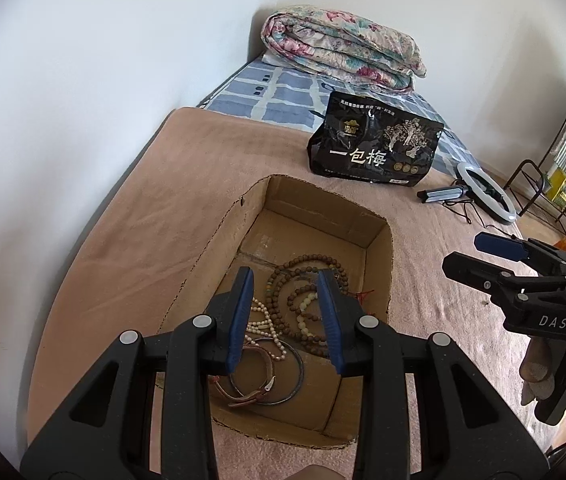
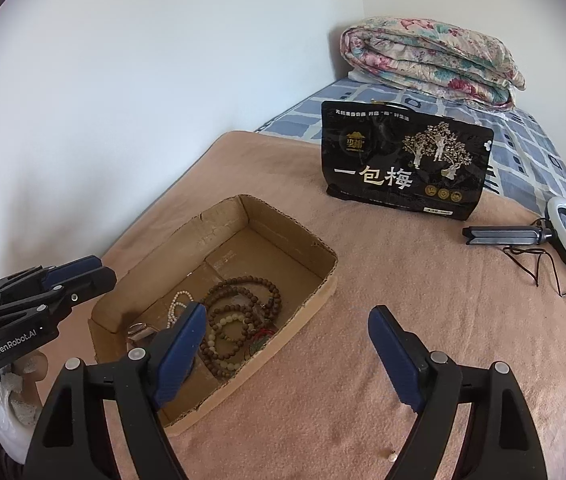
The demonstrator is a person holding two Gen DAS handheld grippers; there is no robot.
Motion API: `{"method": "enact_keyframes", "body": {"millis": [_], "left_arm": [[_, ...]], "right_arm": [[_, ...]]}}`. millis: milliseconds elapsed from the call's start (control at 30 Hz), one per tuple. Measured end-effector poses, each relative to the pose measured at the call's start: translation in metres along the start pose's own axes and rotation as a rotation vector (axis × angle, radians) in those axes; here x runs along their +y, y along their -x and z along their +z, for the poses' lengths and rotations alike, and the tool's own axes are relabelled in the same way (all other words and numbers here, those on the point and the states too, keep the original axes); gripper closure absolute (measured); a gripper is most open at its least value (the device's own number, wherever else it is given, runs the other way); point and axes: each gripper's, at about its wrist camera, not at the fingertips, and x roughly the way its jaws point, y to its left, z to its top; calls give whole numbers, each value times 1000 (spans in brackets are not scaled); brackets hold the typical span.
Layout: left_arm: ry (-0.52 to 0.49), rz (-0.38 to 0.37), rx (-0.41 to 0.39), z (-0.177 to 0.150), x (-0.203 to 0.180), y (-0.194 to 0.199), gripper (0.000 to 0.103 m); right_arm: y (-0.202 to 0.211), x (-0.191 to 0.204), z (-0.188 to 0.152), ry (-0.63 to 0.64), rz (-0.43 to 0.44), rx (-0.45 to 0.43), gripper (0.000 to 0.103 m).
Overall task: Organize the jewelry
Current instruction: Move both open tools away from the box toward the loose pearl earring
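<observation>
The tangled jewelry (image 1: 283, 320) is heaped in the cardboard box (image 1: 379, 248), directly below and ahead of the left gripper (image 1: 285, 320), whose jaws are spread and empty. The right gripper (image 2: 287, 356), also released, is held beside the box over the blanket (image 2: 403, 300), farther off.

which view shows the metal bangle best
The left wrist view: the bangle lies in the near end of the box, its ring mostly visible below the left hand-held gripper. In the right wrist view the bangle is hidden behind that gripper's finger and the box wall.
</observation>
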Motion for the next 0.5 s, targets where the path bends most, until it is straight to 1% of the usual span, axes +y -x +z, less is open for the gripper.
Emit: {"method": "enact_keyframes", "body": {"millis": [233, 400, 500], "left_arm": [[-72, -17, -10, -1, -30, 6, 70], [-104, -65, 8, -6, -53, 7, 70], [-131, -81, 16, -8, -67, 6, 70]], "right_arm": [[22, -28, -11, -10, -40, -21, 18], [38, -54, -18, -43, -57, -35, 18], [47, -69, -25, -62, -71, -44, 18]]}}
